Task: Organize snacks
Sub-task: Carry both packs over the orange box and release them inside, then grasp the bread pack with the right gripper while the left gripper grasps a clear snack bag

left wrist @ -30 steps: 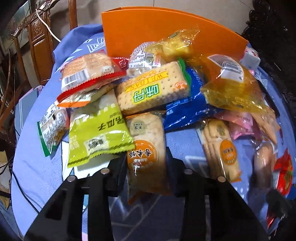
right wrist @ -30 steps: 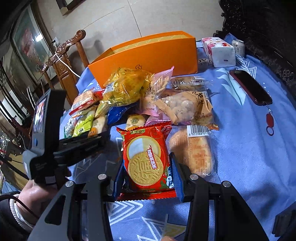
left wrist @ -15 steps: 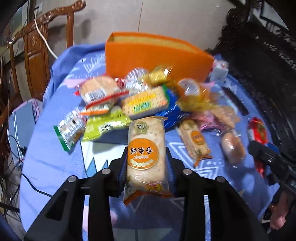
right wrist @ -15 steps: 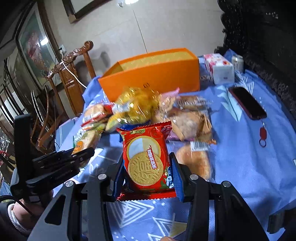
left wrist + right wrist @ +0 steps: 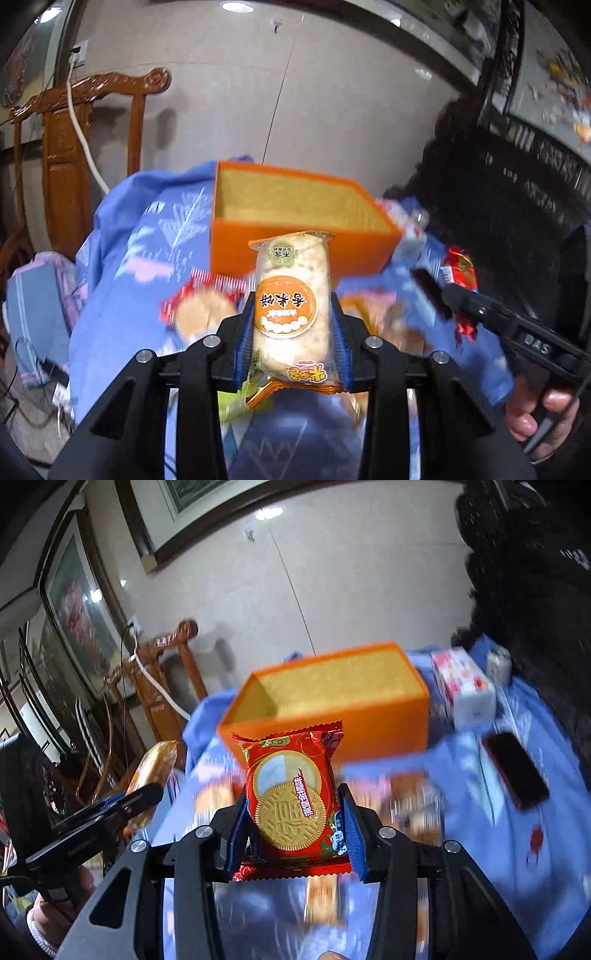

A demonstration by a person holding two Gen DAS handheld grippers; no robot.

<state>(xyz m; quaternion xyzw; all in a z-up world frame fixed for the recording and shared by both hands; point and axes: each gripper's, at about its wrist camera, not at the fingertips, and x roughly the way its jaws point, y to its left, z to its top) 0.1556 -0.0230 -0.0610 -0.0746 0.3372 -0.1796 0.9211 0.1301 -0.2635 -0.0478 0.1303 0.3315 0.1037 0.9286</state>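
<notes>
While one rice-cracker packet [image 5: 291, 306] with an orange round label sits at centre frame, clamped between the blue pads of the left gripper [image 5: 291, 336], one red biscuit packet [image 5: 291, 794] is pinched likewise by the right gripper [image 5: 291, 823]. Both jaws stand narrowly apart, pressing their packets. Behind each, in mid-frame, one open orange box [image 5: 295, 206] rests on the blue tablecloth [image 5: 144, 236]; blurred snacks lie below, too smeared to count.
</notes>
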